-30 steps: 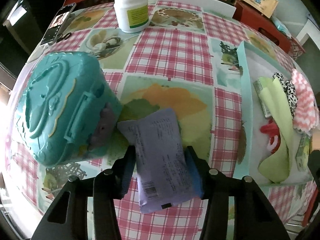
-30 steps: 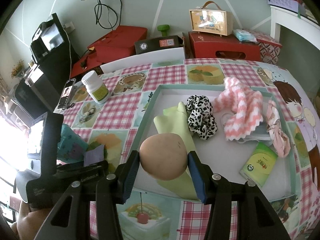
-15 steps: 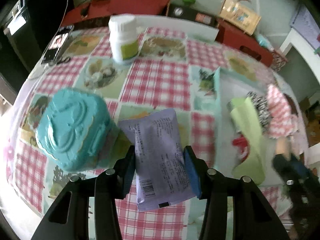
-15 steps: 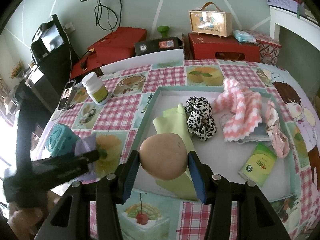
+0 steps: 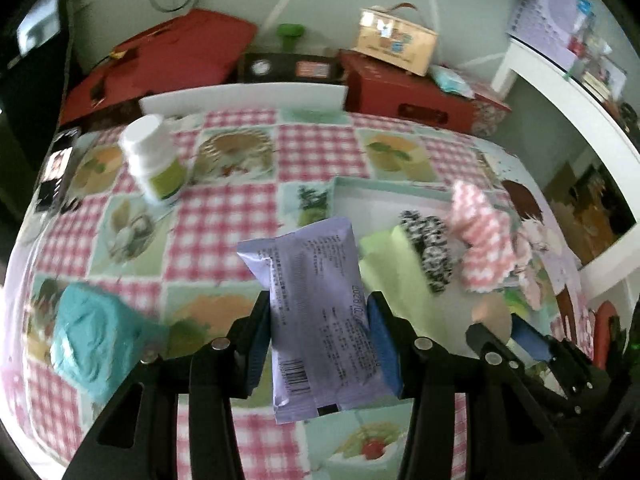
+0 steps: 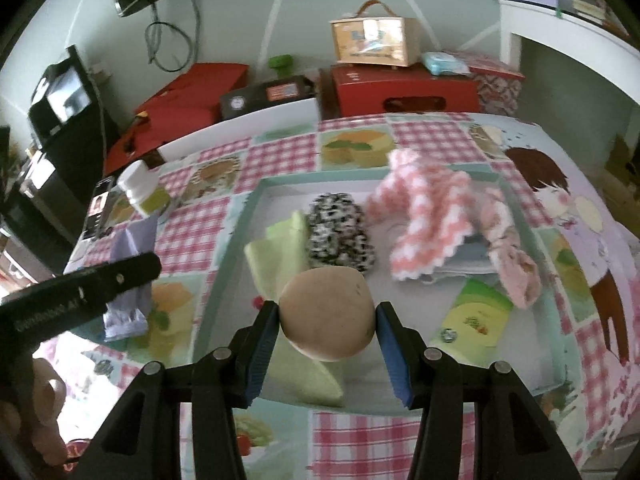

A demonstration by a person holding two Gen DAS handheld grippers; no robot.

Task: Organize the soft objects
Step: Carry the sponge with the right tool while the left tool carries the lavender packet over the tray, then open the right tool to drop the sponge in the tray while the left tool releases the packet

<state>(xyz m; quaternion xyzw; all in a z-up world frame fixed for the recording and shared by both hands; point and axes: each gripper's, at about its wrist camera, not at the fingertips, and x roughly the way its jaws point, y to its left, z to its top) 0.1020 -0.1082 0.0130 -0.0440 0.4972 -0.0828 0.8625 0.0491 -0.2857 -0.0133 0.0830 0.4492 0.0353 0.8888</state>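
Left gripper [image 5: 318, 330] pinches the lilac soft pack [image 5: 316, 316] across its short width, pads on both long edges. Pack's long axis runs along the fingers, roughly 12–6 o'clock in the left wrist view, top end tipped slightly to 11. It looks airborne, clear of the checked tablecloth [image 5: 316, 148].

Right gripper [image 6: 326, 328] is closed on the tan round ball [image 6: 327, 314], pads at its 3 and 9 o'clock sides, held above the near part of the tray.

Key relation: the teal tray [image 5: 384, 187] lies at about 2 o'clock from the left gripper; its near-left wall is the edge the pack has to clear. Judgement: the left one is just outside that wall, the right one already over the tray interior, so the ball has the shorter drop.

Room inside the tray, right wrist view:
- green cloth [image 6: 286, 250] at 11 o'clock of the ball, running under it
- spotted scrunchie [image 6: 340, 238] at 12
- pink-white knit cloth [image 6: 426, 216] at 1
- green tissue pack [image 6: 476, 320] at 3
- bare floor shows between the ball and the tissue pack, and along the tray's far-left corner.

Collision risk: the two grippers sit close; the right one shows at 4 o'clock in the left view. Off-tray: white bottle [image 5: 154, 160] at 10, teal case [image 5: 96, 340] at 8, both well apart from the path.
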